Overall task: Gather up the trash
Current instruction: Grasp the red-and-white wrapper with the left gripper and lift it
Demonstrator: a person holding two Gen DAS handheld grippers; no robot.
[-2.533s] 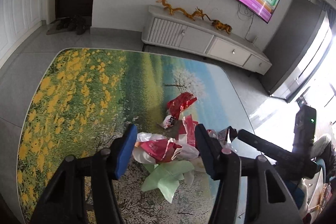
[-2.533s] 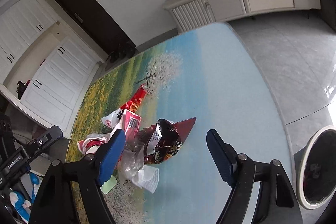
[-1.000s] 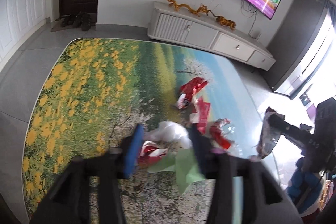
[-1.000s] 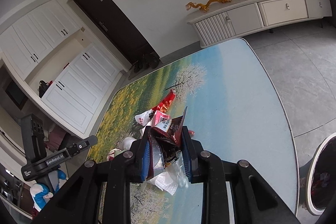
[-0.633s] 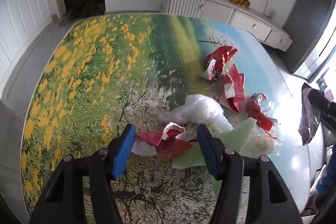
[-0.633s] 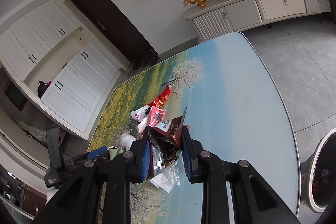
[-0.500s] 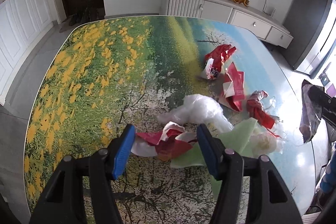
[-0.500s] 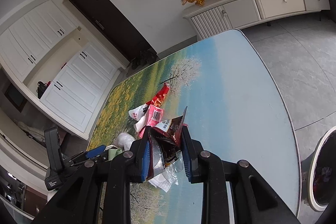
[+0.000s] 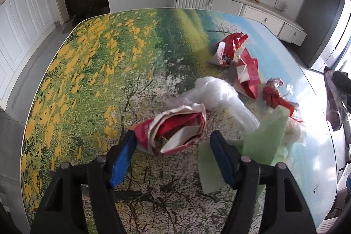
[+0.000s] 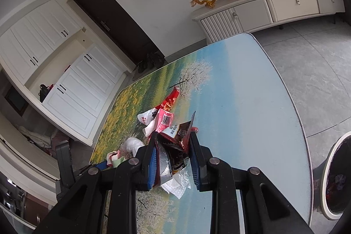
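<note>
Lowered since a moment ago, the left gripper (image 9: 173, 154) straddles a red wrapper (image 9: 175, 132) on the counter (image 9: 87, 80), jaws opening and due to close next, while the right gripper (image 10: 173, 159) stays clenched on a dark packet (image 10: 175, 146).

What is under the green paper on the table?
The green paper lies on the table and overlaps a white crumpled wad at its right edge. Anything beneath its middle is covered.

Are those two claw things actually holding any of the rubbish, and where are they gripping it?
The right gripper pinches a dark snack wrapper across its crumpled middle. The left gripper holds nothing; its opening jaws straddle a red-and-white wrapper.
</note>
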